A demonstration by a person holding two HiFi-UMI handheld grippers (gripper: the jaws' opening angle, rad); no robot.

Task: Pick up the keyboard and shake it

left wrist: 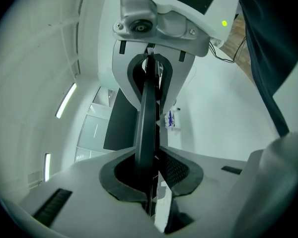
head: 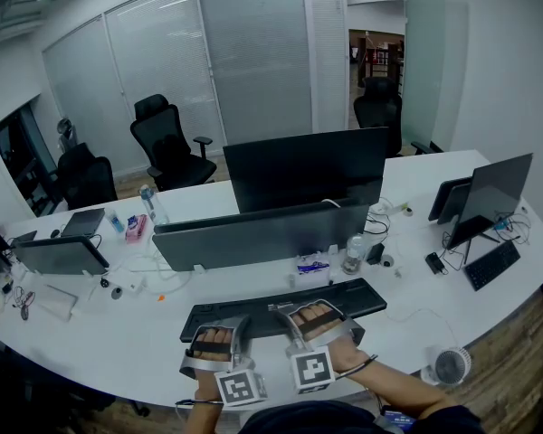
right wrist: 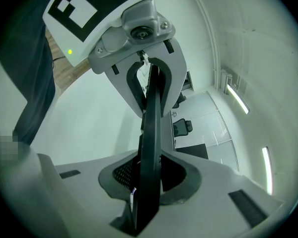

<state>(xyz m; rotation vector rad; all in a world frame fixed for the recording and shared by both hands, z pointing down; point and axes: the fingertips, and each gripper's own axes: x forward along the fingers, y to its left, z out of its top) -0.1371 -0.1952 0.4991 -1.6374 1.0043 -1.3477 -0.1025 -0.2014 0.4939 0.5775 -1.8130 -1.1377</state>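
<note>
The black keyboard point(head: 281, 307) lies lengthwise near the front edge of the white desk point(head: 118, 333). My left gripper point(head: 215, 333) is at its left part and my right gripper point(head: 315, 315) at its middle. In the left gripper view the keyboard point(left wrist: 146, 128) shows edge-on as a thin dark slab. My left gripper point(left wrist: 151, 175) is shut on it, and the right gripper point(left wrist: 154, 29) clamps it further along. In the right gripper view the right gripper point(right wrist: 149, 177) is shut on the same slab point(right wrist: 151, 133), with the left gripper point(right wrist: 134, 33) beyond. Whether the keyboard is off the desk I cannot tell.
Two dark monitors point(head: 262, 233) stand right behind the keyboard, with a water bottle point(head: 353, 253) and small items between. A small fan point(head: 451, 365) sits at the front right. Another keyboard point(head: 493, 265) and monitor point(head: 493, 197) are at the far right, a laptop point(head: 59, 253) at the left.
</note>
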